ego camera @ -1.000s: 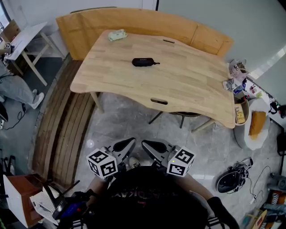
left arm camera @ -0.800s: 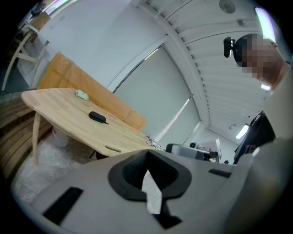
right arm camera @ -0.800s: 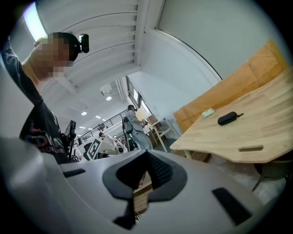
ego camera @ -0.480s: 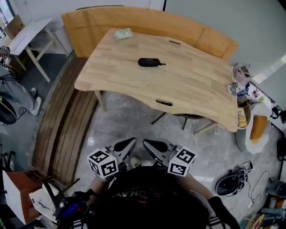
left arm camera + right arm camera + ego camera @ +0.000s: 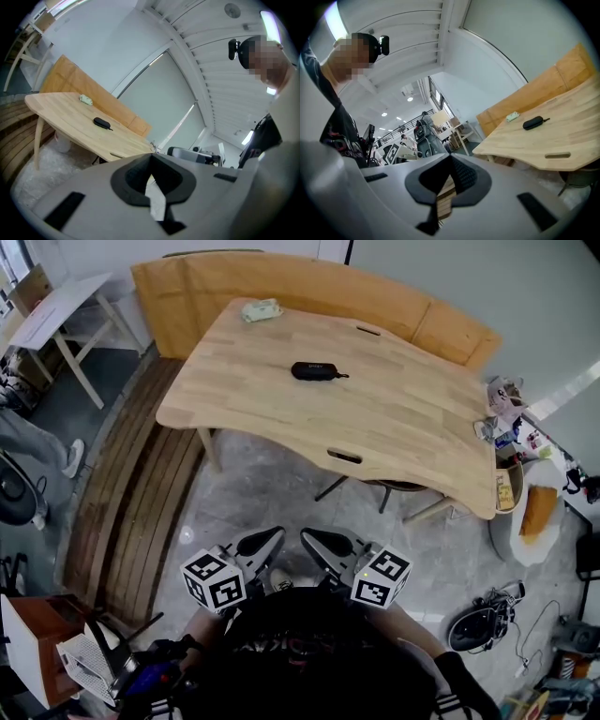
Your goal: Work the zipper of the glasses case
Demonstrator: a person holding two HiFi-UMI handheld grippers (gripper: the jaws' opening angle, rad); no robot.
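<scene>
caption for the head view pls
Left gripper and right gripper shut, held back from the black oval glasses case on the pale wooden table.

The glasses case [image 5: 313, 371] is black, the table [image 5: 403, 427] pale striped wood, the floor [image 5: 272, 486] grey (mottled, like stone).

A light wooden table [image 5: 403, 418] with curving edges stands on the grey floor [image 5: 272, 493]. A black glasses case [image 5: 313, 371] lies near its middle, toward the far side. A small pale green packet [image 5: 261, 309] rests well apart, by the far-left corner.
</scene>
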